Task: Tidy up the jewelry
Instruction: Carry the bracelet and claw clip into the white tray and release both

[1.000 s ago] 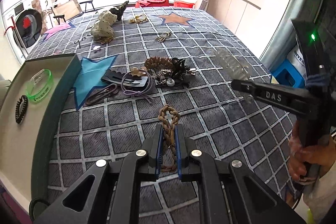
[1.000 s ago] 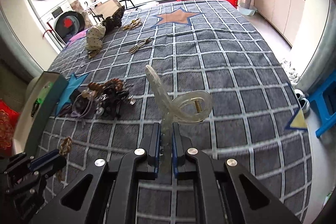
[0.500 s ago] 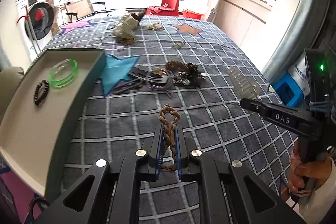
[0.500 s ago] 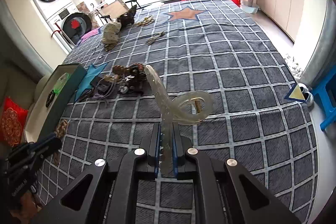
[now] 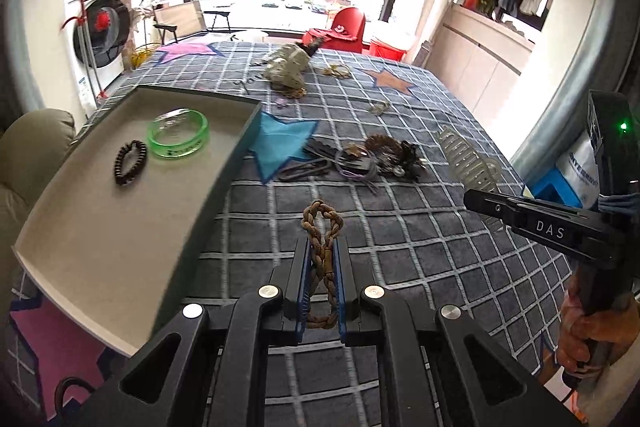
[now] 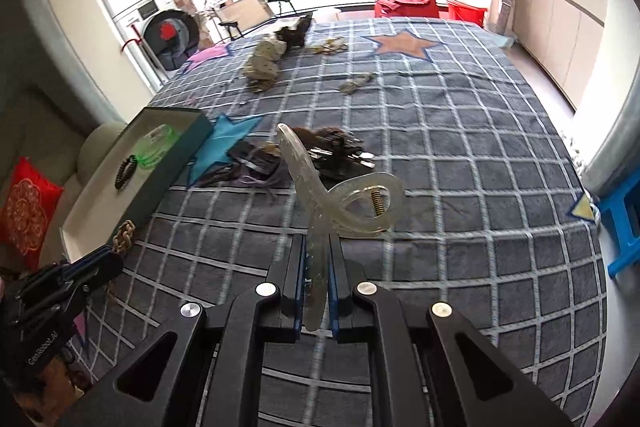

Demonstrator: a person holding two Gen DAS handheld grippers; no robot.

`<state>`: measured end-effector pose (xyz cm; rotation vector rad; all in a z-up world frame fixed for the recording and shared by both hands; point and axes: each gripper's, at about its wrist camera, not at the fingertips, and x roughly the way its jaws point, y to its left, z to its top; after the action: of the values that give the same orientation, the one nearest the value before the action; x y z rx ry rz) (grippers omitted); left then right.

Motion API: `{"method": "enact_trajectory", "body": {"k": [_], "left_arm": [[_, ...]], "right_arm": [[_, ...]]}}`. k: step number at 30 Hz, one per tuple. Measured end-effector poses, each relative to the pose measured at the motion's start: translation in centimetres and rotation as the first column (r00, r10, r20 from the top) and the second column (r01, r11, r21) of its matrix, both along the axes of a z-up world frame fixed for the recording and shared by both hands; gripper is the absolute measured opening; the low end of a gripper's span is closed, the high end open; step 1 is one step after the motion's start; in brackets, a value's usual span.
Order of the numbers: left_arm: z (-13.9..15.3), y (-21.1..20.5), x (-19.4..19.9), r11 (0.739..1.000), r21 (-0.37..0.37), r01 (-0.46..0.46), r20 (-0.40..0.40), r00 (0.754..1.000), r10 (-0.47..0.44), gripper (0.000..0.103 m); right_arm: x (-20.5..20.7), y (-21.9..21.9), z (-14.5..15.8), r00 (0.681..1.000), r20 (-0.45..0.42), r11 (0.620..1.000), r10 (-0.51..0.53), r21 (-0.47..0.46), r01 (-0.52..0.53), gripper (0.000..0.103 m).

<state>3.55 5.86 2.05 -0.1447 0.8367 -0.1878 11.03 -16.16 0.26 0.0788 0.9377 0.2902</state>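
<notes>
My left gripper (image 5: 320,247) is pinching a brown braided bracelet (image 5: 322,227), loop poking out front. Right gripper (image 6: 318,259) is clamped on a clear hair clip (image 6: 344,195). Tray (image 5: 224,183) just left, jewelry pile (image 5: 360,159) farther out.

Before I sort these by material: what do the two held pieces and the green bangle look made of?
Braided loop in the left tool: brown cord or leather, matte, woven strands. Hair claw in the right tool: clear, faintly speckled plastic, with a metal coil spring. Green bangle in the tray: translucent plastic or resin, glossy.
</notes>
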Motion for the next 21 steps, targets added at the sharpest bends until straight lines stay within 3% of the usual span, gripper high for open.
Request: {"method": "enact_trajectory", "body": {"k": [21], "left_arm": [[-0.1,10.1,0.8,0.979,-0.019,-0.203,0.036,0.978,0.203,0.013]], "right_arm": [[2.7,13.0,3.0,0.969,0.042,0.970,0.242,-0.042,-0.240,0.010]]}}
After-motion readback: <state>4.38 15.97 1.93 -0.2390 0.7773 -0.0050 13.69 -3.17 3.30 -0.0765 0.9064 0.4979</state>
